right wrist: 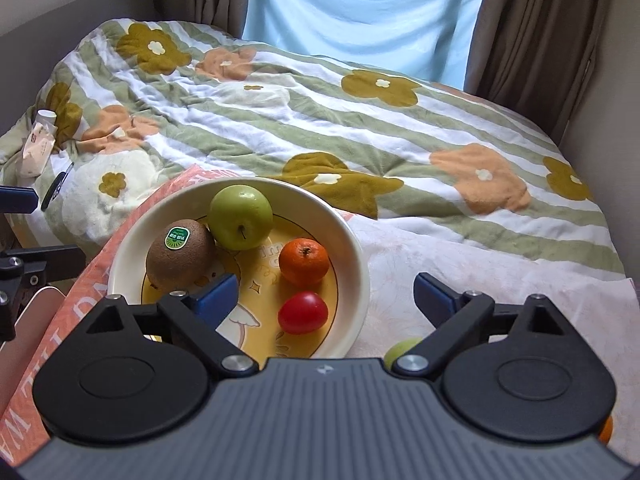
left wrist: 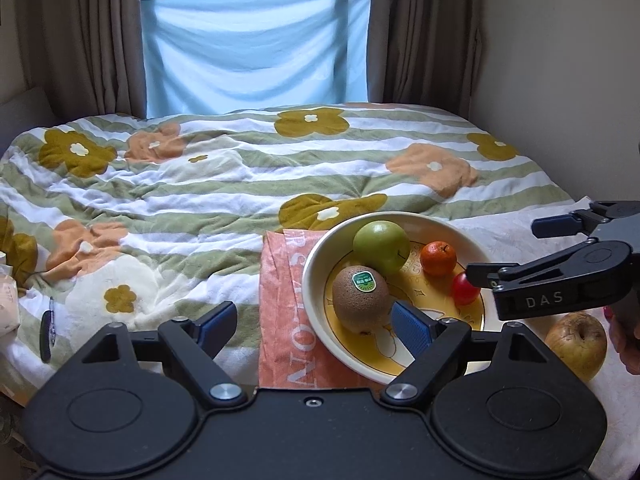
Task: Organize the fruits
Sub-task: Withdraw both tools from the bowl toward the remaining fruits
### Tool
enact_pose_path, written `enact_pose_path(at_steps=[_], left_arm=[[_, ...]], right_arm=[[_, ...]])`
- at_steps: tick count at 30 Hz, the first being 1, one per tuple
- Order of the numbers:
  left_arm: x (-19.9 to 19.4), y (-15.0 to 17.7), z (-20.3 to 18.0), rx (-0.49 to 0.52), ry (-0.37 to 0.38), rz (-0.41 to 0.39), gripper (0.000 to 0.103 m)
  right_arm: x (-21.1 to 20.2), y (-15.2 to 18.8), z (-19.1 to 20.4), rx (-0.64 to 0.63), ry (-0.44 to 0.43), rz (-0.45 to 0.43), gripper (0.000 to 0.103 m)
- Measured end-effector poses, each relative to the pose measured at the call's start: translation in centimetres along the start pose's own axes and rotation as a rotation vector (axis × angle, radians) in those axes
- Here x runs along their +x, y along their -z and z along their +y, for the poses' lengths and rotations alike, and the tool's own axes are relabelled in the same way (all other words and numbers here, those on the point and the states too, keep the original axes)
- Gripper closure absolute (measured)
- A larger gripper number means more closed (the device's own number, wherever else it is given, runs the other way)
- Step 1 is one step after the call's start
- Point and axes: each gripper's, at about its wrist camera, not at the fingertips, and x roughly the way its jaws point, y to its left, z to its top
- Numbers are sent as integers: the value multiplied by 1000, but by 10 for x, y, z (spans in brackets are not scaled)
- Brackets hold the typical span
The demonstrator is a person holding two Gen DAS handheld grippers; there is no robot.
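A cream bowl (left wrist: 320, 248) (right wrist: 360, 264) with a yellow inside sits on an orange towel (left wrist: 280, 320) on the bed. It holds a kiwi (left wrist: 361, 298) (right wrist: 179, 254), a green apple (left wrist: 382, 246) (right wrist: 241, 217), a tangerine (left wrist: 438, 258) (right wrist: 304, 261) and a red tomato (left wrist: 464, 289) (right wrist: 303, 313). My left gripper (left wrist: 316, 326) is open and empty at the bowl's near left rim. My right gripper (right wrist: 326, 300) (left wrist: 500, 248) is open and empty over the bowl's right side. A yellow-brown apple (left wrist: 576, 344) lies right of the bowl. A green fruit (right wrist: 402, 350) peeks under my right gripper.
A flowered quilt (left wrist: 240, 184) (right wrist: 360, 128) covers the bed. A tissue pack (right wrist: 36, 148) and a dark pen-like item (left wrist: 46, 334) lie at the left. Curtains and a blue cloth (left wrist: 256, 44) hang behind. A wall (left wrist: 560, 60) stands at the right.
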Motion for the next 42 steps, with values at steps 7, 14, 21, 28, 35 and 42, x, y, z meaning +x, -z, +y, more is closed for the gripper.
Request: enact_pose_path(at_steps=[7,14,21,28,35,42], left_arm=[[-20,1,10,-40,-30,-33,15],[-49,4,11,-58,-60,-67,15],[-82,26,-3,-92,-135,-80,15],[-109,50,-42,-131,-190,-68,15],[-121,59,-98,-129,-172,-72,12],[-104,54,-153,-132,-84,-77,12]], right_arm=[[-27,4,0,30,8,-14,0],[-63,14,0,33,11,-43,0],[-99,37,-13,30,-15,-65,0],[-131,64,-46,15,-37,-81,0],[-153,91,-94,17,-27,-91,0],[-156,113,-148,32,6,-83,0]])
